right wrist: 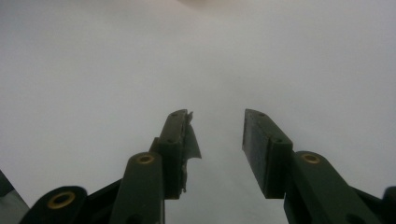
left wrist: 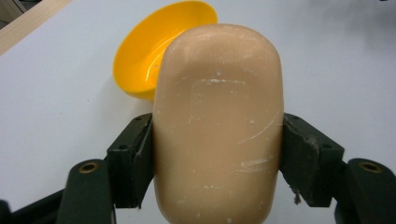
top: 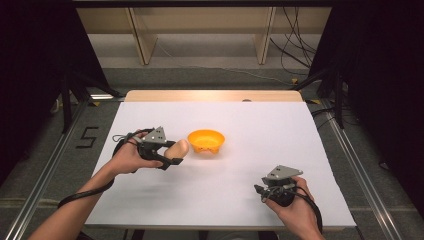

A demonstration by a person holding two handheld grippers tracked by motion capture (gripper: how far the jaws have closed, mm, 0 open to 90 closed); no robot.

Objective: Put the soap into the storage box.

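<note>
A peach-coloured bar of soap (left wrist: 218, 126) is clamped between the two black jaws of my left gripper (left wrist: 217, 154). In the high view that left gripper (top: 172, 155) holds the soap (top: 178, 148) just left of an orange bowl (top: 206, 141) on the white table. The bowl (left wrist: 154, 51) lies behind the soap in the left gripper view, tilted, with nothing in it. My right gripper (top: 258, 190) rests near the table's front right, jaws apart. Its own view shows the right gripper (right wrist: 217, 135) open over bare white surface.
The white sheet (top: 260, 145) covers a wooden table whose far edge (top: 212, 95) shows bare. Metal rails run along both sides of the floor. Black curtains and cables stand beyond the table.
</note>
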